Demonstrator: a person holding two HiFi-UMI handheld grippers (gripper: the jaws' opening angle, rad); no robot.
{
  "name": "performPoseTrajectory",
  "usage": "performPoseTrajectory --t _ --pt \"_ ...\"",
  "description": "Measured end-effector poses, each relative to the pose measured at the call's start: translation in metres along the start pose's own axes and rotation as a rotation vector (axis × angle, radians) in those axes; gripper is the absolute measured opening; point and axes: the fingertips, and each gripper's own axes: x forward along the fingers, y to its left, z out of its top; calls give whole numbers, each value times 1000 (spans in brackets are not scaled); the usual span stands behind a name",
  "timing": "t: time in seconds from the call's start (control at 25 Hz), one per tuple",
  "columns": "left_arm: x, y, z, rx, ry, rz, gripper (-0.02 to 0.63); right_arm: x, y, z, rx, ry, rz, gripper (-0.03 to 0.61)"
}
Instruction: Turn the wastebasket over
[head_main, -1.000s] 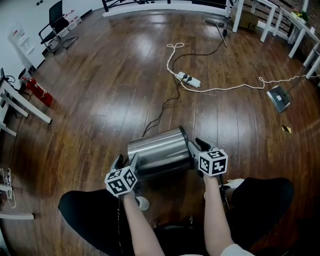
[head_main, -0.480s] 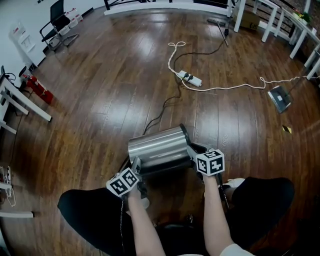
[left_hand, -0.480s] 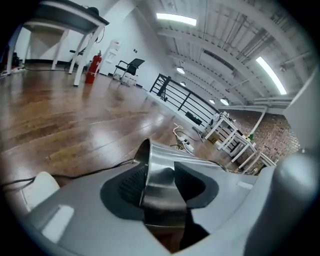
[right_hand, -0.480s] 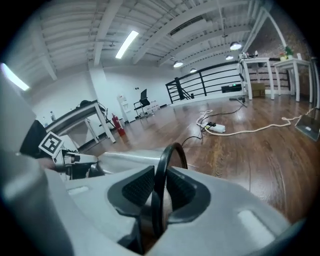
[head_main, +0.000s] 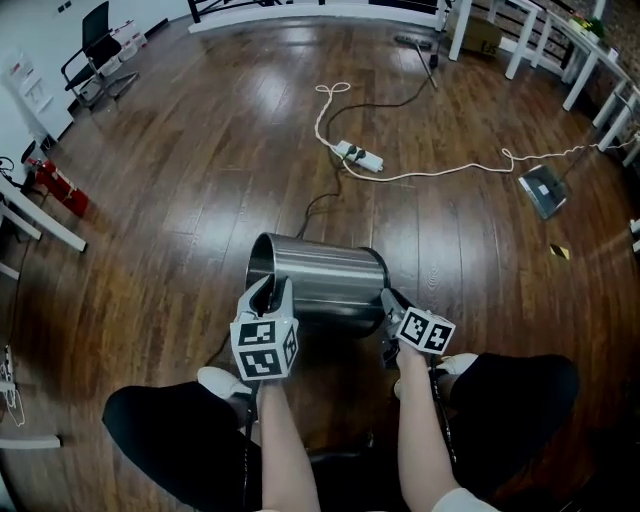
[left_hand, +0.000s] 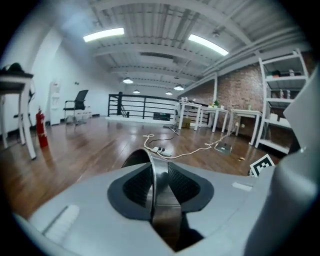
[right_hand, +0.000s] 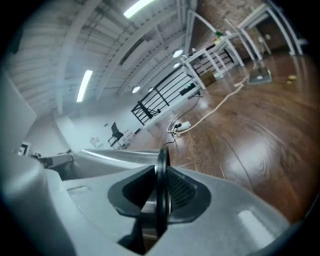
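Pinching open rim of steel wastebasket (head_main: 325, 278) with left gripper (head_main: 268, 291); closing jaws of right gripper (head_main: 389, 302) on its base end.

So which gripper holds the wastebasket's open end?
The left gripper, shut on the steel mouth rim of the wastebasket; the right gripper is closing on its black base ring.
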Motion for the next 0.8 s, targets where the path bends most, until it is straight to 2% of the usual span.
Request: performPoseTrajectory --t 0.08,0.16,0.28,0.32,0.36,0.44,0.68,0.8 --pt "13 -30 15 147 5 -70 115 -3 -21 -11 139 -39 -6 61" --pt "21 -65 18 264 3 -141 115 -10 -46 -16 194 -70 -63 61" --pt "23 -114 9 337 -21 -221 115 -17 -74 -23 107 -56 -212 58" --pt "23 -127 6 356 -25 -239 110 -19 -78 -26 54 -31 -261 39" --pt "23 -140 4 385 -24 -254 109 -21 -82 -30 0 -4 -308 -8" --pt "26 -161 -1 459 -12 -277 109 -24 -92 -38 -60 29 -368 -18" --pt "31 -207 -29 711 25 -340 110 -26 -112 -82 13 121 -444 -20" --pt "27 -225 -54 837 63 -426 110 -22 -108 -118 153 131 -398 -20"
